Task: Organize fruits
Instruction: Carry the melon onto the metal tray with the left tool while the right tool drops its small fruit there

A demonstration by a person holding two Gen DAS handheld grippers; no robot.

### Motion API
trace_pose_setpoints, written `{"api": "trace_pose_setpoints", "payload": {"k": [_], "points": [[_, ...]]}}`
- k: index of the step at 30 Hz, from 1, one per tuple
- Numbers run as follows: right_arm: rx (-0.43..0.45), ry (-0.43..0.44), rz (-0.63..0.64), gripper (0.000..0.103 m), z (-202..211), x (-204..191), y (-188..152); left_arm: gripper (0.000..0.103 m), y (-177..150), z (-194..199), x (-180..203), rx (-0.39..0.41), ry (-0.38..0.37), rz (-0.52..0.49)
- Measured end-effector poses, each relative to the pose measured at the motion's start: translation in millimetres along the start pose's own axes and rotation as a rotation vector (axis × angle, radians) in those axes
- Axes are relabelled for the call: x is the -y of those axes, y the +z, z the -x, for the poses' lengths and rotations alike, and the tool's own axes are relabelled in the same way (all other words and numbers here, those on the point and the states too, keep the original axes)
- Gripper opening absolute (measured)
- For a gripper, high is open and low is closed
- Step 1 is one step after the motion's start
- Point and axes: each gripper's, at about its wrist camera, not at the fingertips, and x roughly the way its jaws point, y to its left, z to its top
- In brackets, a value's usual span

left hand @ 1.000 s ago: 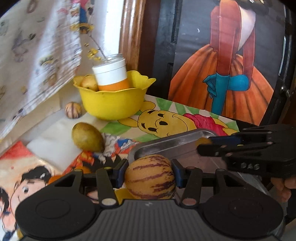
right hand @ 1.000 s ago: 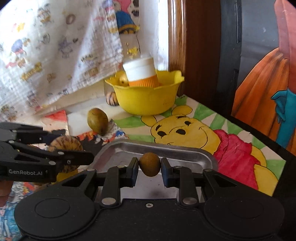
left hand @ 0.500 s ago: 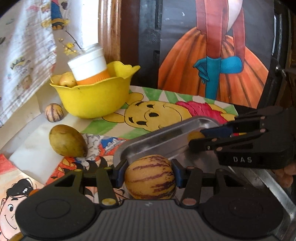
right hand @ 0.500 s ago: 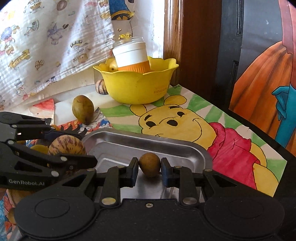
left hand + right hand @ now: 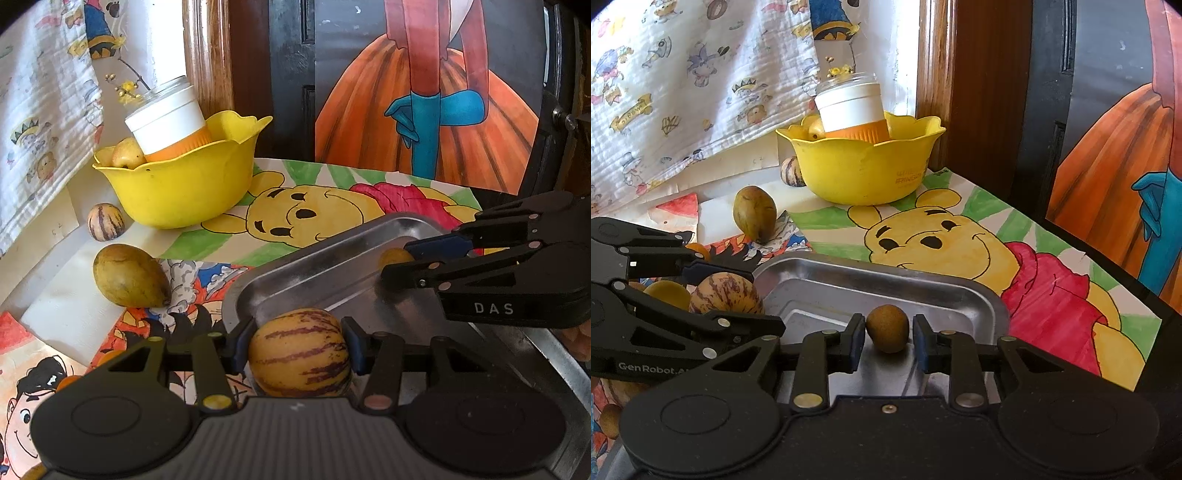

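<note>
My left gripper [image 5: 299,347] is shut on a striped yellow-purple melon [image 5: 300,352] at the near left edge of the steel tray [image 5: 332,266]. My right gripper [image 5: 887,338] has its jaws parted; a small brown fruit [image 5: 887,328] sits on the tray [image 5: 871,280] between the pads with gaps on both sides. The right gripper [image 5: 406,260] shows over the tray in the left wrist view, with the small fruit [image 5: 394,256] at its tips. The left gripper and melon [image 5: 726,293] show at the left of the right wrist view.
A yellow bowl [image 5: 184,184] holds a white and orange jar [image 5: 170,122] and a pale fruit [image 5: 125,157]. A green-brown fruit [image 5: 129,277] and a small striped fruit [image 5: 105,222] lie on the drawings. More fruit lies at the lower left [image 5: 666,291].
The right gripper's jaws have opened, letting the small brown fruit rest on the tray. The left gripper has moved toward the tray with the melon held.
</note>
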Motion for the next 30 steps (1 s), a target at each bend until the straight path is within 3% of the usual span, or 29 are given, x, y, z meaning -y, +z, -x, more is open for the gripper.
{"api": "trace_pose_setpoints", "payload": {"k": [6, 13, 22, 27, 30], "points": [[0.004, 0.0, 0.002, 0.034, 4, 3, -5, 0.057, 0, 1, 2, -0.002, 0.004, -0.019], [0.024, -0.009, -0.015, 0.044, 24, 5, -9, 0.072, -2, 15, 0, 0.031, 0.004, 0.009], [0.094, -0.025, -0.056, 0.079, 80, -10, -19, 0.101, -4, 72, -10, 0.124, 0.058, 0.12], [0.147, -0.045, -0.062, 0.094, 115, -31, -28, 0.103, -12, 110, -12, 0.163, 0.083, 0.163], [0.17, -0.044, -0.085, 0.097, 137, -44, -34, 0.103, -22, 134, -11, 0.177, 0.095, 0.173]]}}
